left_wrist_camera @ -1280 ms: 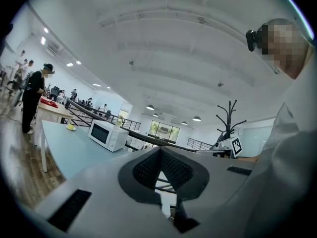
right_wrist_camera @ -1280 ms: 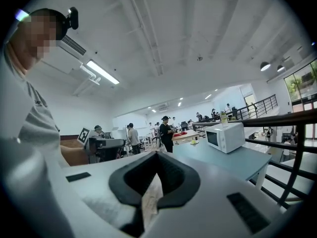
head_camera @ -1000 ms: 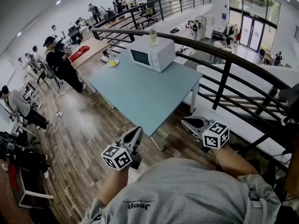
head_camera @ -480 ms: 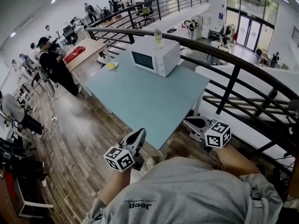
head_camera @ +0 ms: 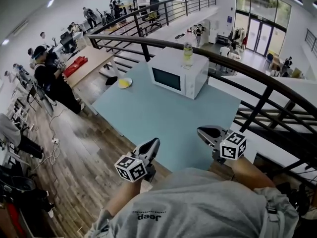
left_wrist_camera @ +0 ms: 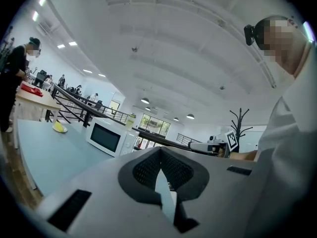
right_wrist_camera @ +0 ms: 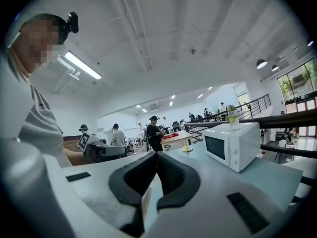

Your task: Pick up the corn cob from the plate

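The yellow corn cob (head_camera: 123, 83) lies on a small white plate (head_camera: 129, 81) at the far left corner of the light blue table (head_camera: 148, 118). It also shows small in the left gripper view as the corn cob (left_wrist_camera: 59, 127), and on its plate (right_wrist_camera: 187, 148) in the right gripper view. My left gripper (head_camera: 152, 144) is at the table's near edge, shut and empty. Over the near right part of the table my right gripper (head_camera: 205, 131) is shut too, holding nothing. Both are far from the plate and point about level.
A white microwave (head_camera: 178, 76) stands mid-table at the far side with a bottle (head_camera: 187, 50) on top. A dark railing (head_camera: 257, 78) curves behind and to the right of the table. Several people work at desks at the far left, one person (head_camera: 47, 73) near the table's left end.
Both grippers and the view have moved forward to the table. They were over the wood floor short of it and now reach its near edge. Their jaws stayed shut.
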`<state>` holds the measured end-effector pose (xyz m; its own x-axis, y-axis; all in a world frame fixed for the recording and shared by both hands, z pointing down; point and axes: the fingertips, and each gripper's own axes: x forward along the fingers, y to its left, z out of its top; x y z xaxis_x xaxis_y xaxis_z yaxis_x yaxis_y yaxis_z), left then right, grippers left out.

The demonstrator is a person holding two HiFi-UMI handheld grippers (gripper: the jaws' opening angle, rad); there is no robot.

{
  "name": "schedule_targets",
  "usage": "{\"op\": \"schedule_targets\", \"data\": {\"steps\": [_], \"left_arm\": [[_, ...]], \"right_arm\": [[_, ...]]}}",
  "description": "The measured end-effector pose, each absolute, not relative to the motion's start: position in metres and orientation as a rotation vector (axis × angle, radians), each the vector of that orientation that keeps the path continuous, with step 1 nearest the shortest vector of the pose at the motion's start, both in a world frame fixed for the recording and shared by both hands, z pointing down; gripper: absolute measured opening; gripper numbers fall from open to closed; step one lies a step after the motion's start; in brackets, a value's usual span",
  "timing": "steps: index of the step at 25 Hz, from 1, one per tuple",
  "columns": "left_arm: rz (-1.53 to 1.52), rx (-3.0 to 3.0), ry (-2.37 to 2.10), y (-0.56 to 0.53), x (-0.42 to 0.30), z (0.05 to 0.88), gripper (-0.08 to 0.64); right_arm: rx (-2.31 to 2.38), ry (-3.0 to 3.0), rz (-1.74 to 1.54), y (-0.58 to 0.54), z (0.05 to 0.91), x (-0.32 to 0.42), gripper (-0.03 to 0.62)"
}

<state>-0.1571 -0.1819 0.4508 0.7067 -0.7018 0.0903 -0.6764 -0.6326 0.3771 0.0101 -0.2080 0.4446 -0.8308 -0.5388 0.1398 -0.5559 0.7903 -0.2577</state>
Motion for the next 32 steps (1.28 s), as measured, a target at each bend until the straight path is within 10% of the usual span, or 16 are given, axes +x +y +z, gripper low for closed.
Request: {"op": "schedule_targets", "data": {"steps": [24, 32], "left_arm": [[-0.003, 2.287, -1.252, -0.323, -0.094, 0.496, 0.017], [0.015, 2.151, -1.641, -0.415, -0.238, 0.470, 0.017]], "right_arm": [[0.733, -2.893, 0.496, -0.329, 0.482, 0.079, 0.015], [0.506, -2.953, 0.413, -0.410, 0.489, -0.008, 0.015]]}}
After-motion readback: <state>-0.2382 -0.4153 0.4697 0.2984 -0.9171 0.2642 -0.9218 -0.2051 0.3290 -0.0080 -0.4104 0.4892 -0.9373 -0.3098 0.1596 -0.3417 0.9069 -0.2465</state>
